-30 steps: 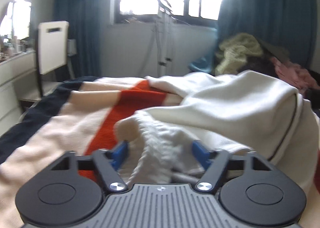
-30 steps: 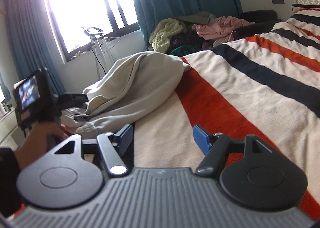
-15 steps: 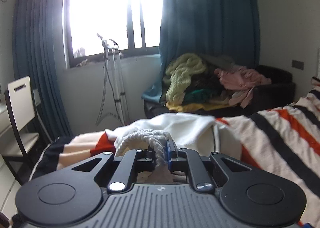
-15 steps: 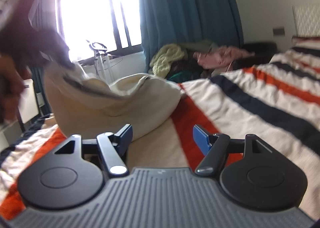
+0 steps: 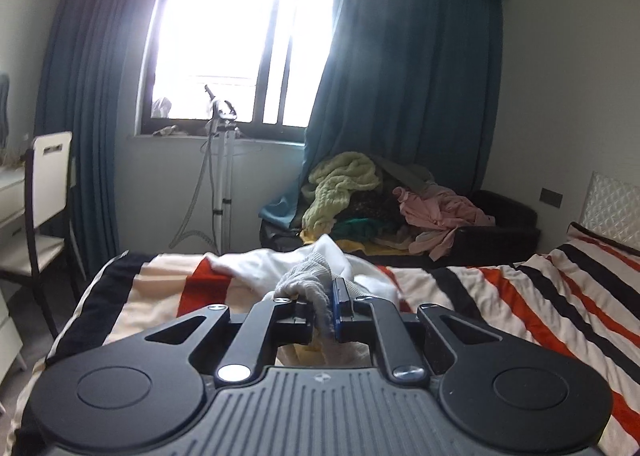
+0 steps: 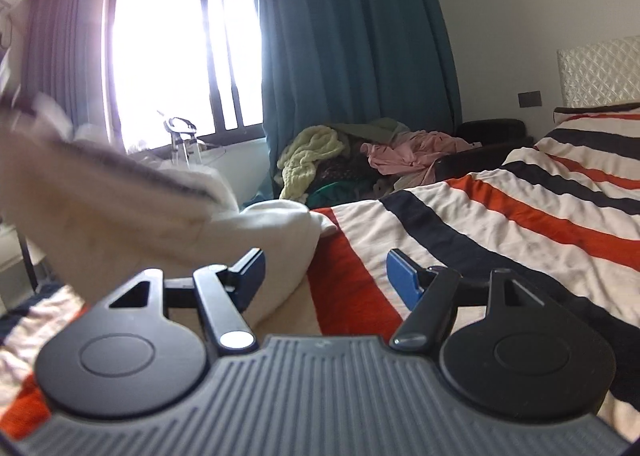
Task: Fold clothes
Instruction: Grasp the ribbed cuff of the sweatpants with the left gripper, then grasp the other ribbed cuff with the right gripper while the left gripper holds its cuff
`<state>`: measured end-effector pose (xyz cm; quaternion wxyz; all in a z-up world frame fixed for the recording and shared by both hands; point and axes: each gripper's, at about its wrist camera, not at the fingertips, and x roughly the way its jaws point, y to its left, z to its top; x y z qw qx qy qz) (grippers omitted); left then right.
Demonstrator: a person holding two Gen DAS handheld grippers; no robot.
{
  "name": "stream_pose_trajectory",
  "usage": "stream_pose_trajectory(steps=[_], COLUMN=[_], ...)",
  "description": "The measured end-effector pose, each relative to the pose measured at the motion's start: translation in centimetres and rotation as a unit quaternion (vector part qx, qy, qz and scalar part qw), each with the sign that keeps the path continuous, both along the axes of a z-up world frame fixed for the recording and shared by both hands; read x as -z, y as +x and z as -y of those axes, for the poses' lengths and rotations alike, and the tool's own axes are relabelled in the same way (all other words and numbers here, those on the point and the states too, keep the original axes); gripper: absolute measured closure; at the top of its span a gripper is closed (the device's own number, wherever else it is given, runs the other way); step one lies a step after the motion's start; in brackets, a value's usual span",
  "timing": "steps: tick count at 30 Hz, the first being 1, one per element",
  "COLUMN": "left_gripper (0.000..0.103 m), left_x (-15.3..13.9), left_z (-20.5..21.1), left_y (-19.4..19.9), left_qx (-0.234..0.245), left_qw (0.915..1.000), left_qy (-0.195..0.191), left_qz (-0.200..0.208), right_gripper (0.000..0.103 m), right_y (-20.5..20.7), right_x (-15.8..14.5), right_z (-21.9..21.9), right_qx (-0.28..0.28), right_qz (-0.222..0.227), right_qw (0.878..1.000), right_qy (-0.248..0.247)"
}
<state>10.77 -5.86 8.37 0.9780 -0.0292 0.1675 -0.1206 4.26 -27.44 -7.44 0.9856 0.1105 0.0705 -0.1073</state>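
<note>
A cream-white garment [image 5: 280, 268] lies bunched at the foot of the striped bed [image 5: 520, 296]. My left gripper [image 5: 325, 306] is shut on its ribbed knit edge and holds it lifted above the blanket. In the right wrist view the same garment [image 6: 120, 224] hangs raised and blurred at the left, draping down to the bed [image 6: 500, 224]. My right gripper [image 6: 324, 276] is open and empty, low over the blanket, just right of the hanging cloth.
A dark sofa [image 5: 500, 224] piled with green, pink and dark clothes [image 5: 372, 200] stands under the blue curtain. A white chair [image 5: 44, 192] and desk are at the left. A garment steamer stand [image 5: 222, 176] stands by the window.
My left gripper closed on the garment's ribbed edge and lifted it high off the bed. The cloth rose at the left of the right wrist view. The right gripper stayed open.
</note>
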Motion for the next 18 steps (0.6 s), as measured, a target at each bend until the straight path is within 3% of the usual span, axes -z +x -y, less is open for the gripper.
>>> stream_pose_trajectory(steps=[10, 13, 15, 18], left_gripper=[0.092, 0.092, 0.092, 0.091], left_x=[8.1, 9.3, 10.0, 10.7], left_z=[-10.2, -11.4, -11.7, -11.3], left_y=[-1.4, -0.8, -0.1, 1.5], left_qx=[-0.055, -0.056, -0.056, -0.056], left_qw=[0.9966, 0.9963, 0.9961, 0.9956], left_qy=[-0.044, -0.043, -0.042, -0.039], left_qz=[-0.044, -0.050, -0.054, -0.065], right_gripper=[0.030, 0.029, 0.017, 0.016], right_y=[0.5, 1.3, 2.1, 3.4], right_x=[0.7, 1.5, 2.1, 3.0], right_z=[-3.3, -4.6, -5.2, -6.0], right_qx=[-0.051, -0.076, -0.097, -0.128], right_qz=[-0.033, -0.048, -0.061, -0.080], right_qw=[0.997, 0.994, 0.992, 0.988], right_qy=[-0.052, -0.060, -0.048, -0.029])
